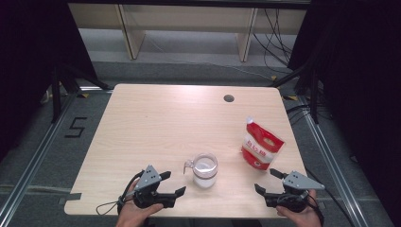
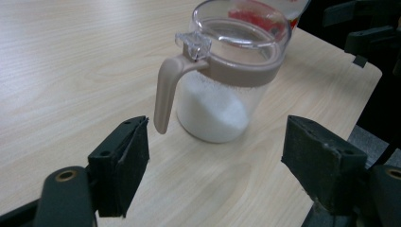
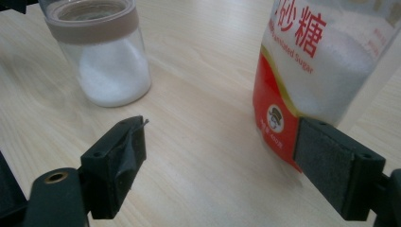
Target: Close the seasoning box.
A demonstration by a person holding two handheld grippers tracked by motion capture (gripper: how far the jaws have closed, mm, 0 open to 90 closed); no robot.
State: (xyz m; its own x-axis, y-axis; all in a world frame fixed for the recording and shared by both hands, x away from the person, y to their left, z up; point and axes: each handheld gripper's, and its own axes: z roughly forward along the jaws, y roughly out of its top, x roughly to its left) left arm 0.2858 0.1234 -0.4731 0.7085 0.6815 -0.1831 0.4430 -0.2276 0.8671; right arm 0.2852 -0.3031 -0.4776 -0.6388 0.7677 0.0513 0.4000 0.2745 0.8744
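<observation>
Tabletop (image 1: 156, 118) mostly bare; jar (image 1: 204, 170), pouch (image 1: 261, 144) near front edge.

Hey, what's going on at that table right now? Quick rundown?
Left gripper and right gripper open, holding nothing. Lidded jar of white granules between them, sugar bag upright nearby. Nothing in the way.

light wood-grain rectangular table (image 1: 156, 123) w/ round cable hole (image 1: 229, 98); grey carpet floor (image 1: 189, 56), pale wooden shelving unit (image 1: 189, 21) behind, black curtains (image 1: 33, 42) both sides.

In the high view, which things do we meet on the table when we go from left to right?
Left gripper → jar with white powder → sugar bag → right gripper; the bag and the right gripper overlap somewhat.
</observation>
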